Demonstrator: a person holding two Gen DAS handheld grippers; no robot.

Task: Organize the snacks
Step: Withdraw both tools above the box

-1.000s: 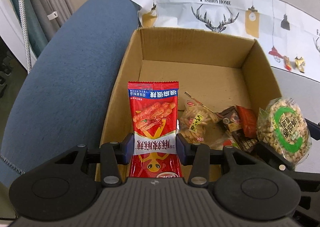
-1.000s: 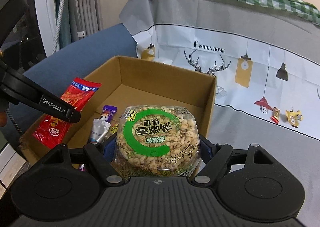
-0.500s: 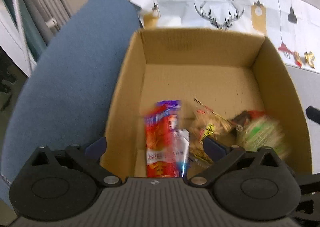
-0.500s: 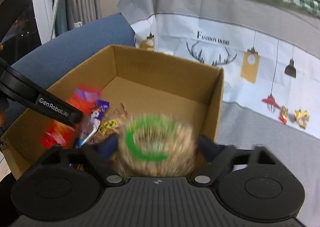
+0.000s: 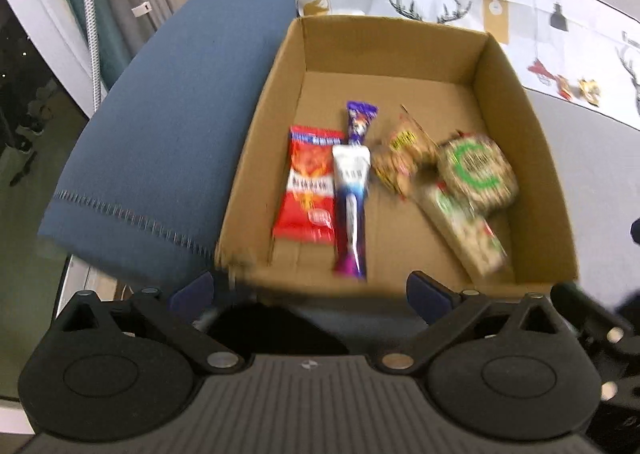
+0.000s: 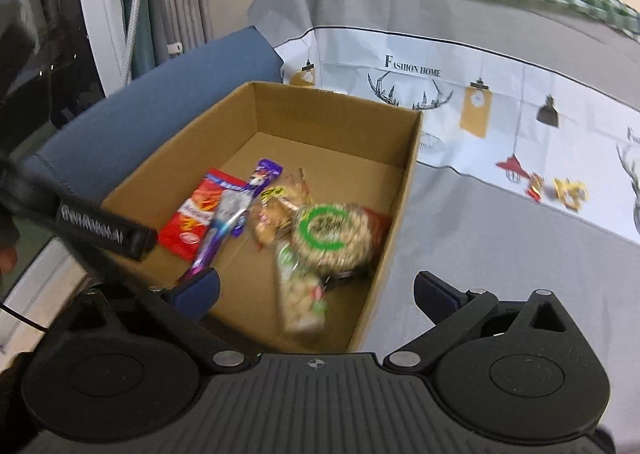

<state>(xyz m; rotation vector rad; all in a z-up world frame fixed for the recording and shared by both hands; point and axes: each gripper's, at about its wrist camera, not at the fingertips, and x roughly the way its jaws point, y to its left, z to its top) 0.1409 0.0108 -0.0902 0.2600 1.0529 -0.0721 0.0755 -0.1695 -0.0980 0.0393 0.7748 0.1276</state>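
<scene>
Your left gripper [image 5: 308, 290] is released: its jaws stand wide apart with nothing between them, above the near wall of the cardboard box [image 5: 256, 125]. Your right gripper [image 6: 316, 290] is likewise released and empty, straddling the box's near right corner.

All snacks lie on the box floor, forward of both grippers and apart from them. The red packet [image 5: 310, 183] lies toward the left wall. The purple-and-white packet [image 5: 352, 193] lies just beside it, along its right edge, and extends nearest to the near wall. The round green-ringed snack pack [image 5: 476, 173] lies near the right wall, resting partly on a long green-and-red packet [image 5: 468, 232]. A small yellow-labelled packet [image 5: 400, 161] lies between the purple-and-white packet and the round pack.
</scene>
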